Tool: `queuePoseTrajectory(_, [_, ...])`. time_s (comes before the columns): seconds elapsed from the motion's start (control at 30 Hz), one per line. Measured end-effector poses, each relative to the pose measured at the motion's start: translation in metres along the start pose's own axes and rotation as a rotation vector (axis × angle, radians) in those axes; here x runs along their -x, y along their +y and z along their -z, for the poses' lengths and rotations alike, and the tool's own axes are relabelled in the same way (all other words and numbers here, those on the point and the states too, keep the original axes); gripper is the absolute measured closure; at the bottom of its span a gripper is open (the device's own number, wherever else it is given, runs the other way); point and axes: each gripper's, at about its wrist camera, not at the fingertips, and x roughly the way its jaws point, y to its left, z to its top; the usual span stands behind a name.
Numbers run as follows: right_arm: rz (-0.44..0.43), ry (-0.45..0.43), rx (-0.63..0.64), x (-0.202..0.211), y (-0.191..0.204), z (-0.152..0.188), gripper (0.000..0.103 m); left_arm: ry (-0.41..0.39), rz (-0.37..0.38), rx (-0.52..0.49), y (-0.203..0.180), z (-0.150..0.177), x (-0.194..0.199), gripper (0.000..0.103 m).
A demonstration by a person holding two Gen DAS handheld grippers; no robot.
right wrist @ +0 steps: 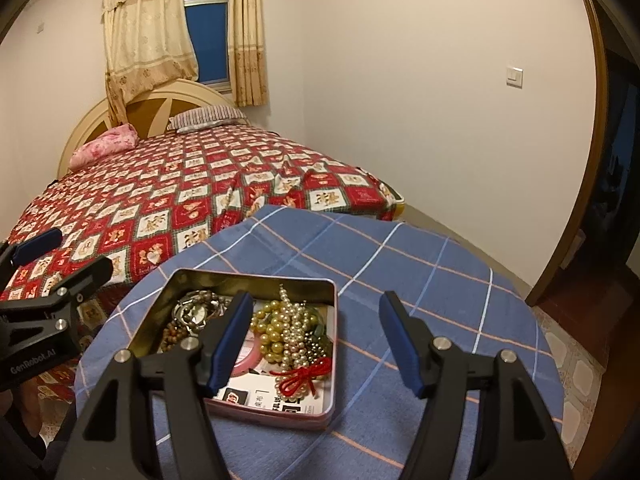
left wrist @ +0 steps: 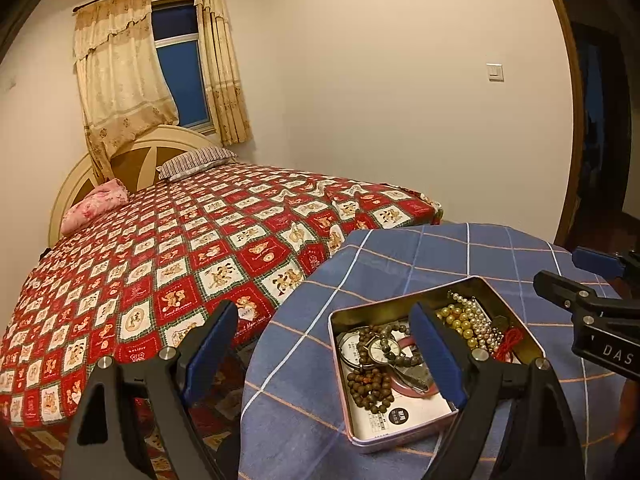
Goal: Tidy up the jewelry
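An open pink metal tin point(left wrist: 400, 438) point(right wrist: 324, 408) sits on a round table with a blue plaid cloth point(left wrist: 420, 256) point(right wrist: 400, 248). It holds brown bead bracelets point(left wrist: 370, 386), watches point(left wrist: 380, 348) point(right wrist: 196, 312), a pearl and gold bead pile point(left wrist: 468, 326) point(right wrist: 288, 330), a red cord knot point(right wrist: 300, 378) and a pink bangle point(right wrist: 244, 366). My left gripper point(left wrist: 324, 350) is open and empty, above the tin's left side. My right gripper point(right wrist: 316, 344) is open and empty, above the tin's right side. Each gripper shows at the other view's edge.
A bed with a red patterned cover point(left wrist: 180, 248) point(right wrist: 180, 184) stands right behind the table, with pillows at the headboard. A white wall with a light switch point(left wrist: 495, 72) is to the right. A doorway point(right wrist: 616, 160) is at the far right.
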Motion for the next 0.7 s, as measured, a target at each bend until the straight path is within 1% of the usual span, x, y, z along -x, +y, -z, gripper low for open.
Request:
queuePoseTrajectory(0.27, [0.002,0.003,0.003,0.0003,0.0004,0.0003,0.034,0.012,0.001,0.004,0.001,0.0016,-0.0014,0.016])
queuePoseTrajectory(0.7, [0.004,0.004,0.001,0.0005,-0.0004,0.003,0.034,0.009,0.004,0.0,0.0001,0.0043,-0.0018,0.016])
